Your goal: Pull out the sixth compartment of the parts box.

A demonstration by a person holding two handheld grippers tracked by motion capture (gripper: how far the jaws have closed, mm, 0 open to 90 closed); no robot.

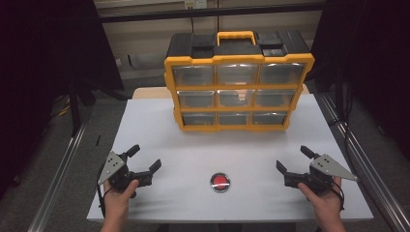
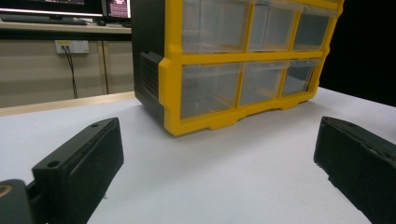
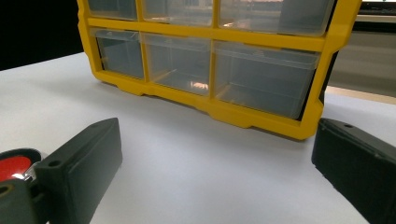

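On the white bench [image 1: 193, 145] in a dim room, we see the drawer cabinet [image 1: 238, 92] at the back; left gripper [image 1: 140, 166] and right gripper [image 1: 295, 166] rest low near us, jaws apart, seemingly empty, flanking a red button [image 1: 220, 181].

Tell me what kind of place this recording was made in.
Probably a lab or workshop recording station: a white table bearing a yellow drawer organizer, dark curtains at both sides, and monitors on a desk behind.

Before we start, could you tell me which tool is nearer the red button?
Right, narrowly. The right tool sits just right of the red button; the left tool sits slightly farther off on its left.
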